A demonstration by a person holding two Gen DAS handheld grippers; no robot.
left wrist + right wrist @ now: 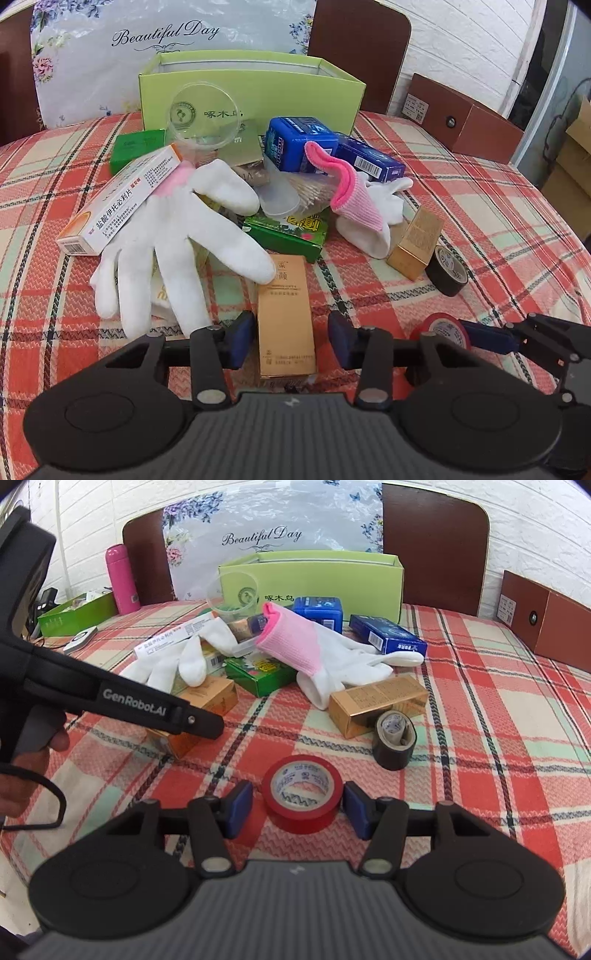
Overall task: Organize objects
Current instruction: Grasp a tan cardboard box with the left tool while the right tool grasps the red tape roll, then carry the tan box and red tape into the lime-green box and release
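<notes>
Your left gripper (285, 336) straddles the gold box (285, 314) on the tablecloth (480, 229), pads spread and not touching it. Your right gripper (295, 808) brackets the red tape (301, 794), which lies flat; only the right pad looks in contact.

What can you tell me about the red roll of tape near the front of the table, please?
The red roll of tape lies flat on the plaid tablecloth, its hole facing up. The outer wrap is glossy red, seemingly plastic; the pale inner core carries printed markings. It sits between the blue pads of the right gripper, which stand on either side with small gaps visible, so it does not look clamped. A black tape roll stands on edge behind it, apart. In the left wrist view it is partly hidden behind the gripper.
</notes>
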